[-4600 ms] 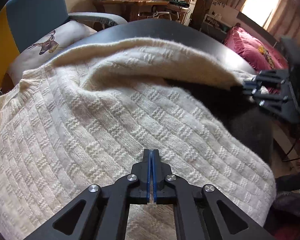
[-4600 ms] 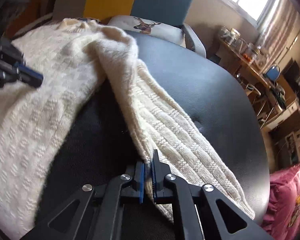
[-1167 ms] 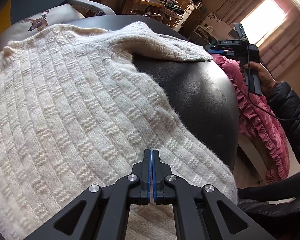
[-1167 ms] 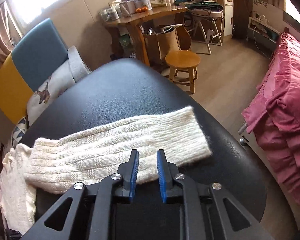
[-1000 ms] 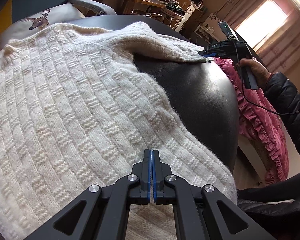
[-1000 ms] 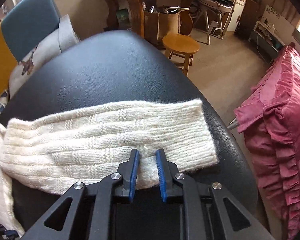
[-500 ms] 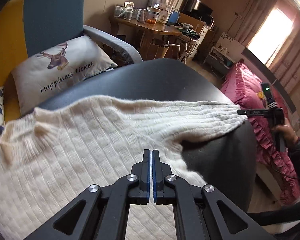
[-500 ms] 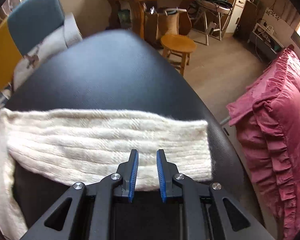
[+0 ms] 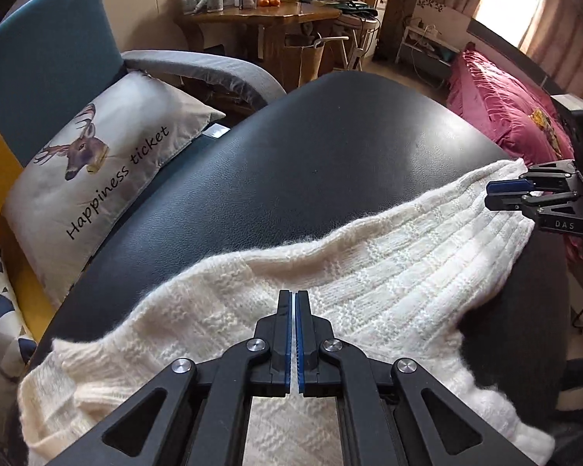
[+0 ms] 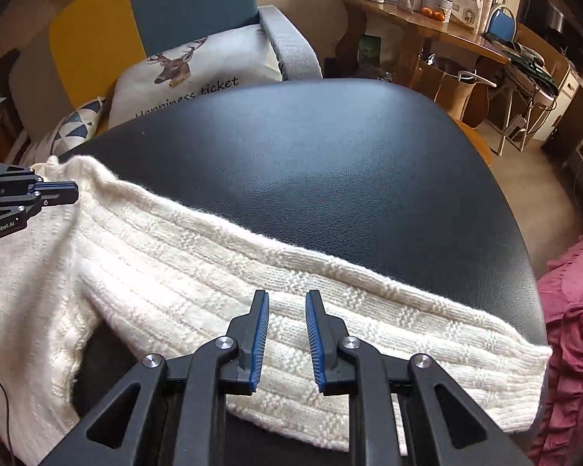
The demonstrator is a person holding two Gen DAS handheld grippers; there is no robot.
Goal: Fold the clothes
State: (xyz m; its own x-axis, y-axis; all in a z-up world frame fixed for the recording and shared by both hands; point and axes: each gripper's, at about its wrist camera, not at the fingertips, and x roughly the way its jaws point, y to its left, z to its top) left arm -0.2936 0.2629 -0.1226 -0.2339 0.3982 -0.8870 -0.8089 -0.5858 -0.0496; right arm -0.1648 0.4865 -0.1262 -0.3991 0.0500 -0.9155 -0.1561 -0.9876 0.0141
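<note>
A cream knitted sweater point(image 9: 221, 310) lies on a black leather surface point(image 9: 330, 147). Its sleeve point(image 10: 252, 283) stretches flat across to the right, cuff point(image 10: 524, 365) near the surface's right edge. My left gripper point(image 9: 293, 303) is shut and empty, over the sweater near the shoulder; it shows at the left of the right wrist view point(image 10: 64, 192). My right gripper point(image 10: 286, 310) is open and empty, just above the middle of the sleeve; it shows at the right of the left wrist view point(image 9: 497, 194).
A blue and yellow armchair point(image 10: 167, 4) with a deer cushion point(image 9: 101, 155) stands behind the surface. A wooden table point(image 9: 260, 15) with jars is further back. A pink ruffled bed point(image 10: 571, 310) lies to the right.
My right gripper let go of the sleeve, which now lies flat across the surface, and hovers open above it. My left gripper lifted off the sweater body and moved toward the shoulder.
</note>
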